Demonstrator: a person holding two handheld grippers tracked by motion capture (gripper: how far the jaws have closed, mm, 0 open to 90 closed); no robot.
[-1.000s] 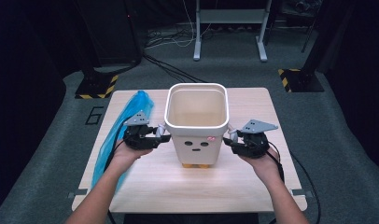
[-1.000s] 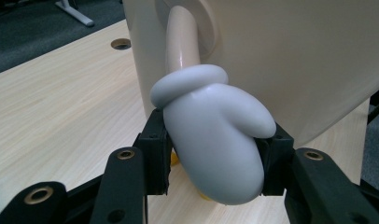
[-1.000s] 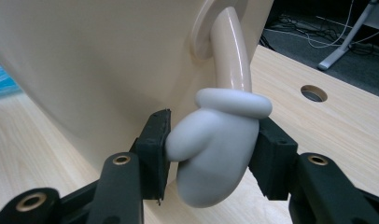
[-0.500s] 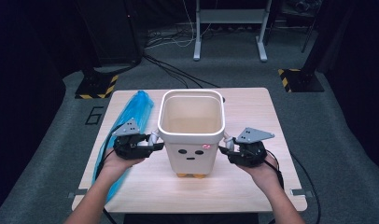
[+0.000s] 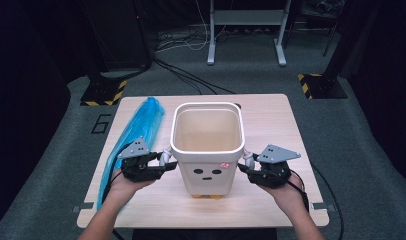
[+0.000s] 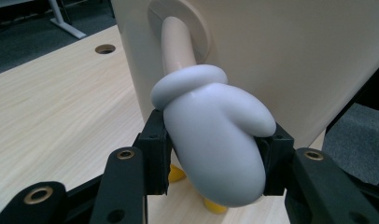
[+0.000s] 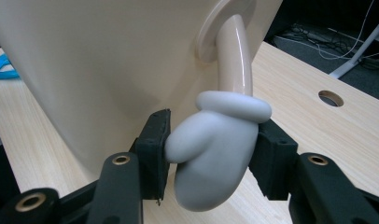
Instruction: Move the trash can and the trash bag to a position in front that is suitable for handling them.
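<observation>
Left gripper [image 6: 215,168] fingers [image 6: 152,149] pinching left mitten handle [image 6: 215,144]; right gripper [image 7: 211,154] fingers [image 7: 152,149] pinching right mitten handle [image 7: 213,154]. Cream bin [image 5: 207,145] upright, mid-worktop [image 5: 271,115], toward near edge. Step: two-handed carry. Next: keep hands level, matched pace. Blue bag [image 5: 133,130] along left edge.

Bin [image 5: 207,150] mid-table [image 5: 271,112] (bag [image 5: 136,130] at left)

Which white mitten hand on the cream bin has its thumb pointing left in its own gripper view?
The right gripper's mitten; the left gripper's mitten thumbs right.
</observation>
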